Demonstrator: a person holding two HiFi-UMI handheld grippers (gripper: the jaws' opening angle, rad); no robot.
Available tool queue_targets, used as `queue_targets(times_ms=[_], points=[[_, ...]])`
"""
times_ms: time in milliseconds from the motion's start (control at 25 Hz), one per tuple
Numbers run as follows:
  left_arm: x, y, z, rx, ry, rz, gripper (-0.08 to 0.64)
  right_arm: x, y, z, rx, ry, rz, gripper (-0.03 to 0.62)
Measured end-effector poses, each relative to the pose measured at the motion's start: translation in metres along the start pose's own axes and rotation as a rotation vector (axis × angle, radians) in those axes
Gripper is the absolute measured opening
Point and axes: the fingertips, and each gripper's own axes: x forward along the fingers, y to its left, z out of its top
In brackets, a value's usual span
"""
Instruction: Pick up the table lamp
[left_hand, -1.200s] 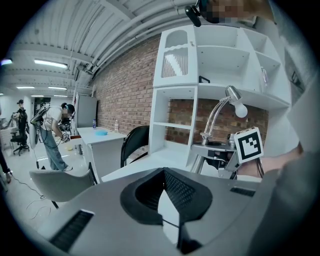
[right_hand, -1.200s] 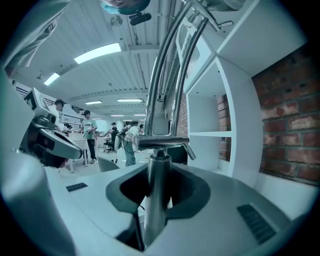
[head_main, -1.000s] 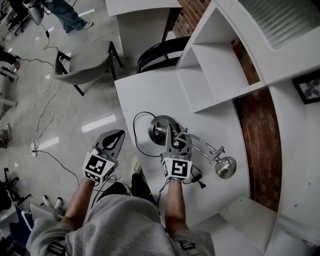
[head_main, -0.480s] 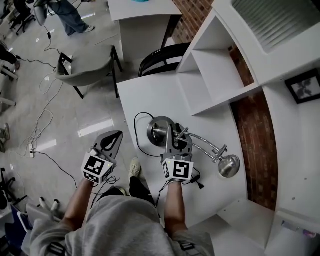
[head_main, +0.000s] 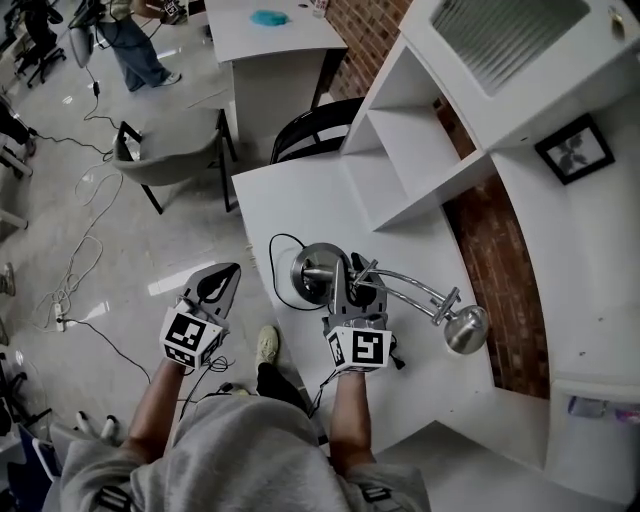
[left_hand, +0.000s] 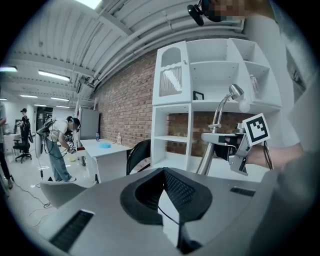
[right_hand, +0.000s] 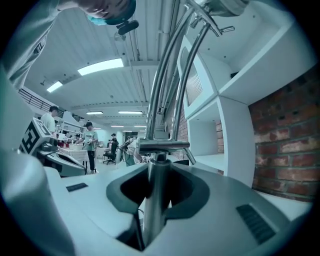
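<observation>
A chrome table lamp has its round base (head_main: 310, 270) over the white desk (head_main: 290, 195), and its bent arm runs right to the dome head (head_main: 466, 330). My right gripper (head_main: 350, 288) is shut on the lamp's upright stem (right_hand: 153, 200), which stands squeezed between the jaws in the right gripper view. The black cord (head_main: 274, 262) loops off the base at the left. Off the desk's left edge, over the floor, my left gripper (head_main: 222, 284) is shut with nothing in it. The left gripper view shows the lamp's stem (left_hand: 212, 142) and head (left_hand: 237, 94) at the right.
A white shelf unit (head_main: 420, 150) lines the desk's right side, with a framed picture (head_main: 575, 148) on top. A black chair (head_main: 310, 125) stands behind the desk, with a grey chair (head_main: 165, 150) to its left. Cables trail over the floor (head_main: 80, 250). People work far off.
Both hands have risen a little, and the lamp has come up with the right gripper. The head view has tipped back to show more of the room. Neither gripper's jaws have changed.
</observation>
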Motion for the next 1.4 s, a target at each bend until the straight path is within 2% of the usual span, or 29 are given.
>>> queue_targets(times_ms=[400,680,1400], points=[[-0.039,-0.022,0.024,0.040,-0.072,-0.039,0.003,-0.064,0.024,0.032,0.014,-0.036,-0.039,0.097],[-0.066,-0.046,0.029,0.067,-0.111,-0.068,0.003,-0.117,0.035,0.040,0.017,-0.047,-0.076,0.097],[-0.138,-0.084,0.010,0.082,-0.150,-0.086,0.003,-0.217,0.088,0.035,0.015,-0.033,-0.117,0.097]])
